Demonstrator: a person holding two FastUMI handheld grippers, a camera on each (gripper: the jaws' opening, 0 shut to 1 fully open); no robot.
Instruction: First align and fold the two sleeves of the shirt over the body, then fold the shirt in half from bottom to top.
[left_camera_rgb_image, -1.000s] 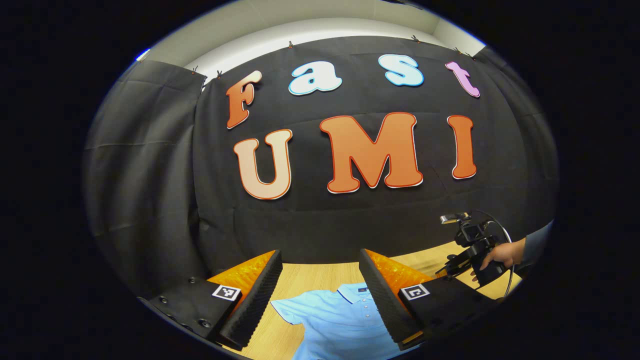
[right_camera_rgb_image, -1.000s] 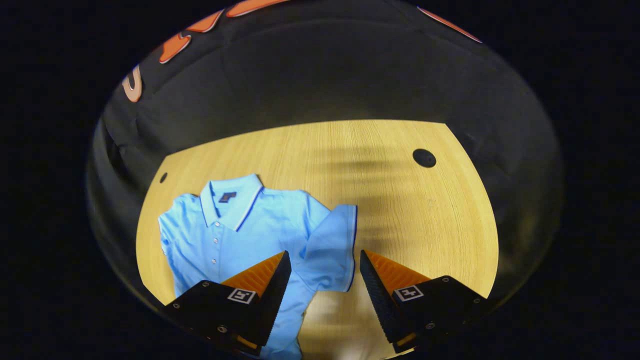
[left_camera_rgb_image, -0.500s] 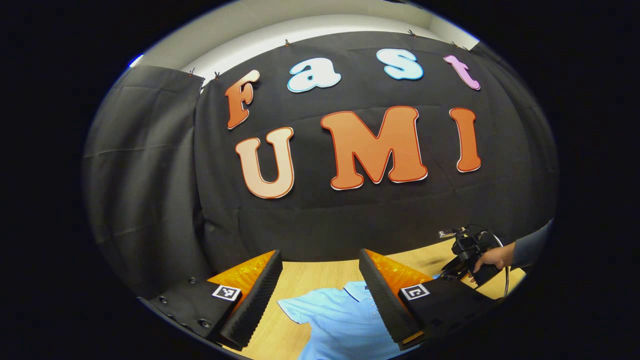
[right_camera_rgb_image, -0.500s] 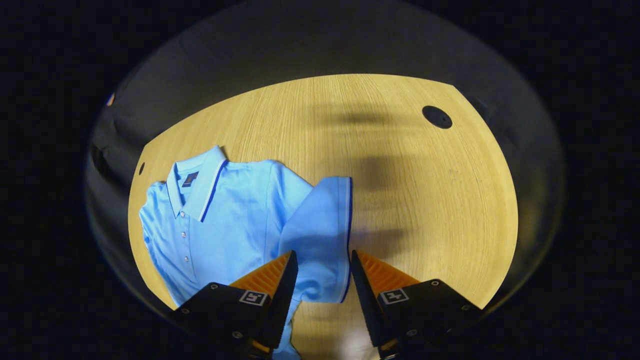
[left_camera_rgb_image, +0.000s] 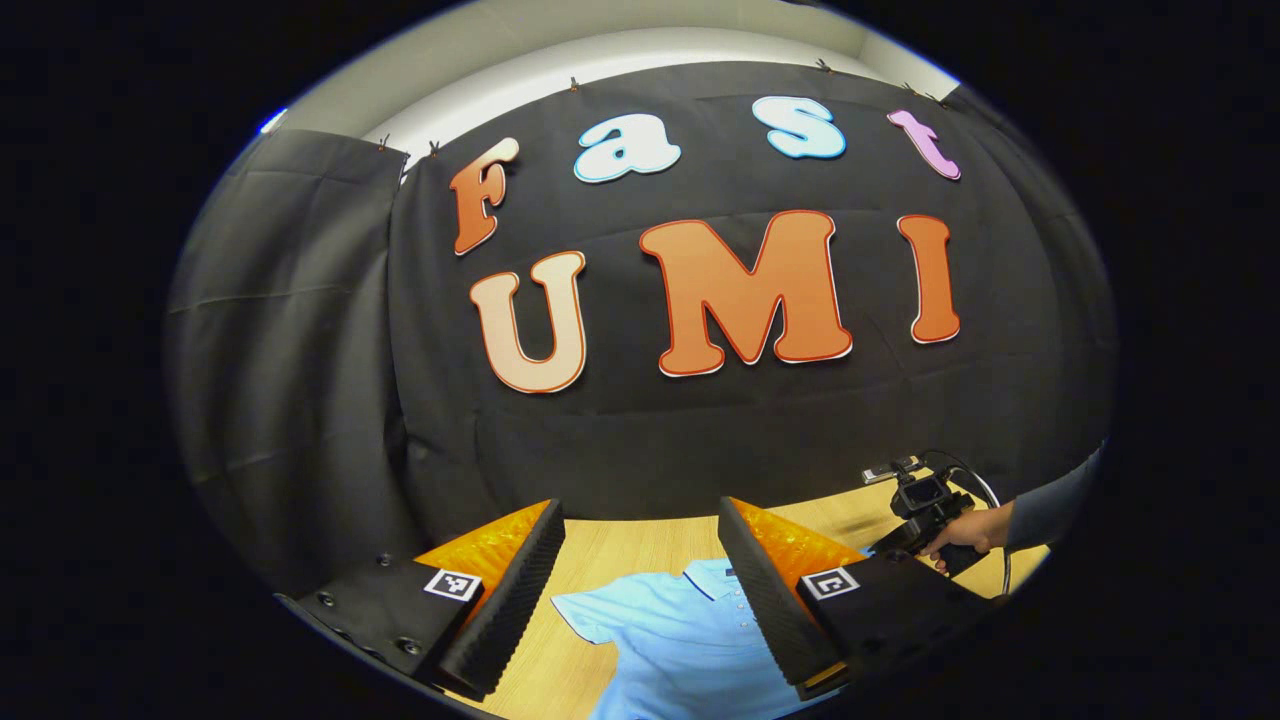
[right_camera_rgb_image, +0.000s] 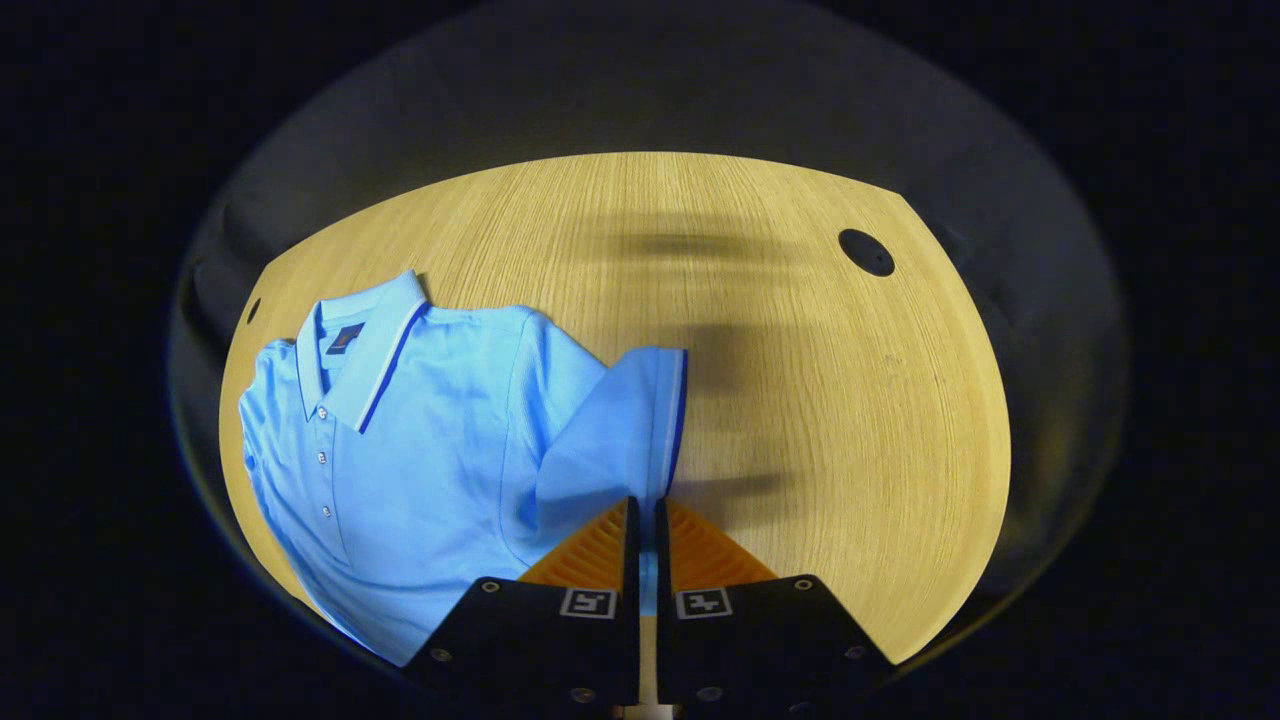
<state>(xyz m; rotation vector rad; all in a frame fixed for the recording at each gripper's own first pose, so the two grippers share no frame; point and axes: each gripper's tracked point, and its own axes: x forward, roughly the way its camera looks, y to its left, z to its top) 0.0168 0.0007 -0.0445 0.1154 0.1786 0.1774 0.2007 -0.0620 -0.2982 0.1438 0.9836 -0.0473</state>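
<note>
shirt (right_camera_rgb_image: 430, 440): light blue, white buttons down the placket
collar (right_camera_rgb_image: 365, 345): light blue, edged with a white and a dark blue stripe
sleeve (right_camera_rgb_image: 620, 430): light blue, dark blue edge
desk (right_camera_rgb_image: 850, 420): pale yellow wood grain, one black round spot

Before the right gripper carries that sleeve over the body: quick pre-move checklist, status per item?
1. Right gripper closed on the sleeve edge: ok, fabric shows between the fingers.
2. Left gripper open, holding nothing: ok.
3. Polo shirt lying flat, collar up: ok.
4. Other sleeve spread out, unfolded: ok.
5. Table beside the sleeve bare: ok.
6. Grip depth on the fabric: cannot tell.
</note>
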